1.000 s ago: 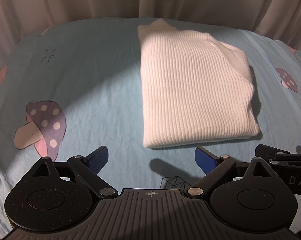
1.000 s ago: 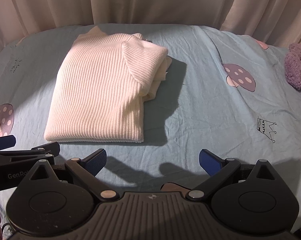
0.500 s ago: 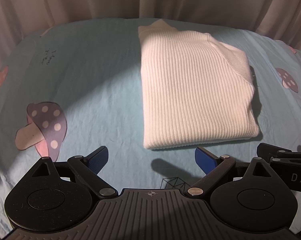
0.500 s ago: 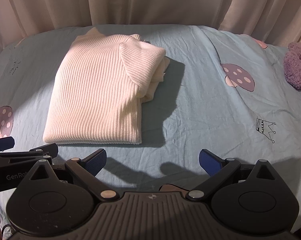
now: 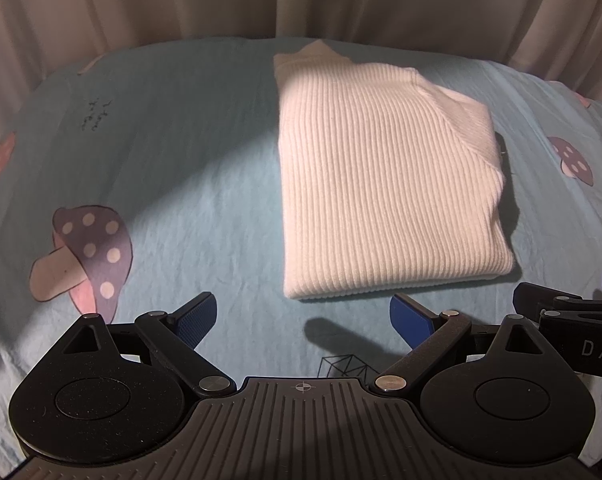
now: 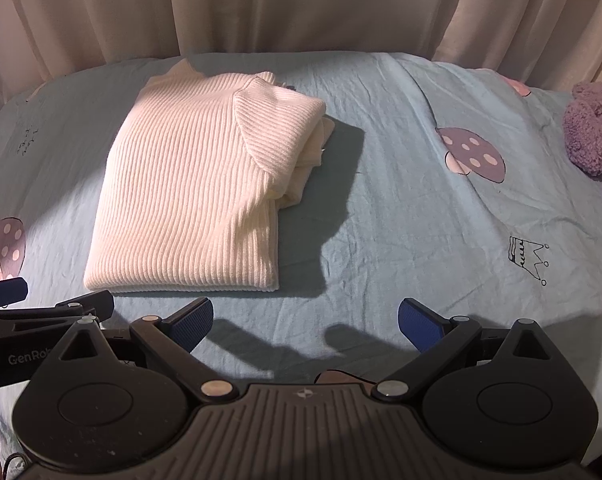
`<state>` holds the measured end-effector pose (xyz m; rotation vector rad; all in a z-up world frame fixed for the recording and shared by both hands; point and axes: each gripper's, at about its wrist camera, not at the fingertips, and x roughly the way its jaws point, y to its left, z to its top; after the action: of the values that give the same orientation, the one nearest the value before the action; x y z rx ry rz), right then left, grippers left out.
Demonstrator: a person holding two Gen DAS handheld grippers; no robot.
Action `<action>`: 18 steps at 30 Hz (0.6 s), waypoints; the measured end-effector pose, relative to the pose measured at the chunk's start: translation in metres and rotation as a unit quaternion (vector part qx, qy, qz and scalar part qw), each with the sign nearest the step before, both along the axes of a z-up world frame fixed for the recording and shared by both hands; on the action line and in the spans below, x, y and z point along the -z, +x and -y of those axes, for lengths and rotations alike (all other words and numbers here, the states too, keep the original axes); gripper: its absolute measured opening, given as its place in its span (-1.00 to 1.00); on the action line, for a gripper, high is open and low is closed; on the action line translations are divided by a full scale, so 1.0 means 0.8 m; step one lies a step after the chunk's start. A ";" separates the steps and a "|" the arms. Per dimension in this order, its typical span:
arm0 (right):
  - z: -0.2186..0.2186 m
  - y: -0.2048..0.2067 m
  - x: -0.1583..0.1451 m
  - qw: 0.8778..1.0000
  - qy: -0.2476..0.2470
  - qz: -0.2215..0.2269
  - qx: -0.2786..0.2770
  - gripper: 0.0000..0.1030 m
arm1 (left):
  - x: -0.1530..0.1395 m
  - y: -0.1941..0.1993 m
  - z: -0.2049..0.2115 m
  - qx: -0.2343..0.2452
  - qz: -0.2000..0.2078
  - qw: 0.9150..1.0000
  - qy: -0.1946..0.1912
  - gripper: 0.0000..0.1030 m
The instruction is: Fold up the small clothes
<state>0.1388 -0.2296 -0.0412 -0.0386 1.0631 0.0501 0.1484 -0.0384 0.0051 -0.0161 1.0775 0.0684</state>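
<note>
A white ribbed sweater (image 5: 385, 184) lies folded into a neat rectangle on the light blue sheet (image 5: 181, 160); it also shows in the right wrist view (image 6: 197, 188), with a sleeve fold on its right side. My left gripper (image 5: 303, 318) is open and empty, just short of the sweater's near edge. My right gripper (image 6: 305, 320) is open and empty, near the sweater's near right corner. Each gripper shows at the edge of the other's view.
The sheet (image 6: 401, 220) has mushroom prints (image 5: 81, 256) and a crown print (image 6: 527, 256). A purple plush toy (image 6: 593, 136) lies at the far right. Beige curtains (image 6: 301, 8) hang behind the bed.
Both grippers have drawn back slightly from the sweater. The sweater has not moved and both grippers stay open.
</note>
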 end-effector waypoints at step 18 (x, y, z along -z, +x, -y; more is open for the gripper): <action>0.000 -0.003 0.000 1.000 -0.003 0.005 -0.003 0.92 | 0.000 -0.003 0.000 0.000 0.001 1.000 0.003 0.88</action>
<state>0.1368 -0.2294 -0.0408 -0.0465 1.0541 0.0524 0.1464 -0.0385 0.0055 -0.0117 1.0751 0.0719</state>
